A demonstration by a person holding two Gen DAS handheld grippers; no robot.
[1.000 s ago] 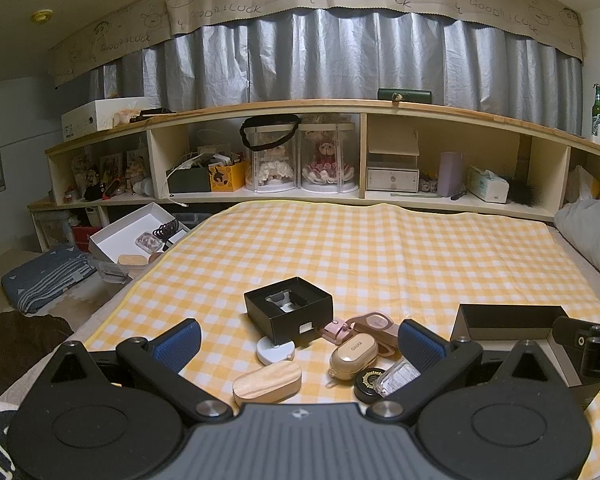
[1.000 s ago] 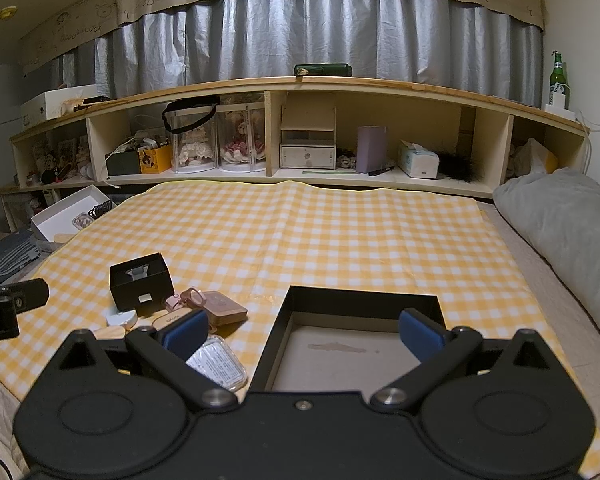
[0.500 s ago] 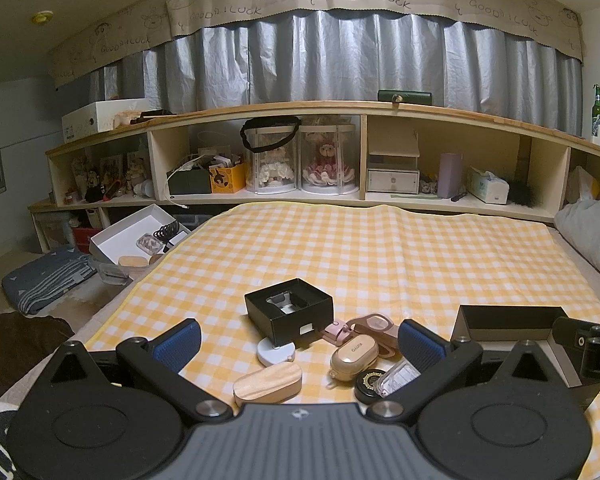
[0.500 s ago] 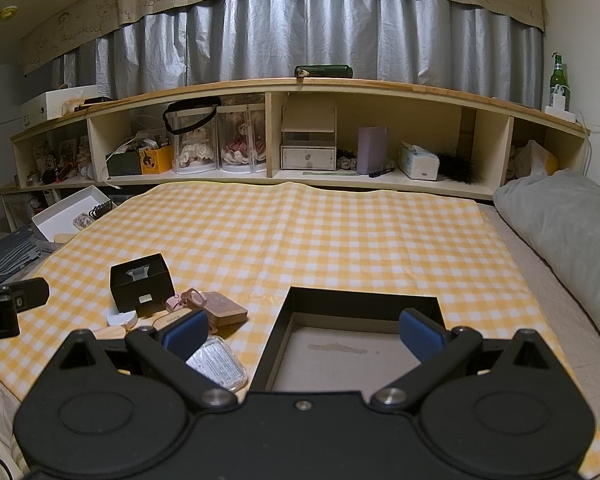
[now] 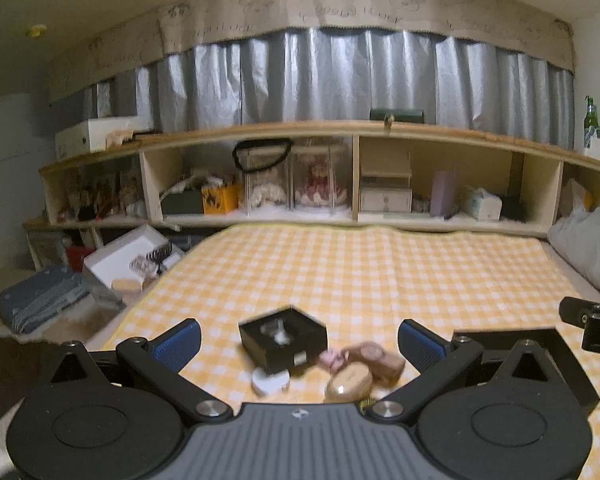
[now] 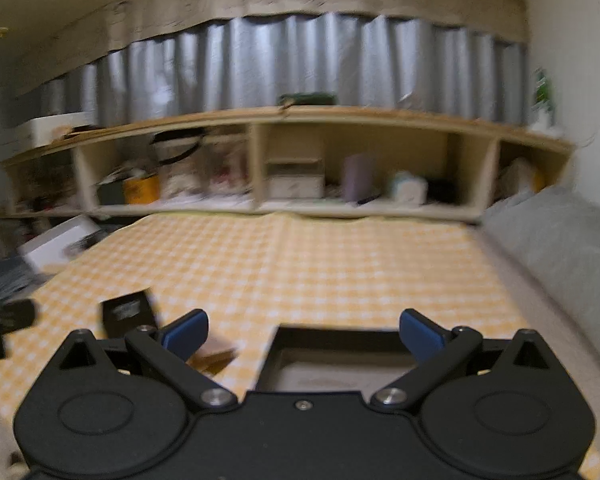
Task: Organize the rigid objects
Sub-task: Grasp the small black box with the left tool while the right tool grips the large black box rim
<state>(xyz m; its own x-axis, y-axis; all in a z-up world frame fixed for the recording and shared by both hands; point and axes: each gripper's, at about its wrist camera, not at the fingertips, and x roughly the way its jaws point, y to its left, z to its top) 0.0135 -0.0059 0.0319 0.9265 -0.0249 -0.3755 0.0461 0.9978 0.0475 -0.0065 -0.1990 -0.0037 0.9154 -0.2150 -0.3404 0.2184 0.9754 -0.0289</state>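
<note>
A small black box [image 5: 283,339] with a white insert sits on the yellow checked cloth [image 5: 360,272]. In front of it lie a white heart-shaped case [image 5: 270,382], a tan oval case [image 5: 349,377], a small pink item [image 5: 332,358] and a brown-pink case [image 5: 376,356]. My left gripper [image 5: 300,342] hovers open just short of this cluster, holding nothing. A shallow black tray [image 6: 340,360] lies empty under my right gripper [image 6: 302,330], which is also open. The small black box [image 6: 126,312] shows blurred at the left of the right wrist view.
A long wooden shelf [image 5: 340,184] full of boxes and dolls runs along the far edge of the bed. A white open box [image 5: 128,260] sits off the left edge. A grey pillow [image 6: 560,248] lies along the right side. Much bare cloth stretches beyond the cluster.
Both grippers have moved forward and tipped upward, and both views are now blurred. The wooden oval case and the clear packet near the left gripper have dropped out of sight.
</note>
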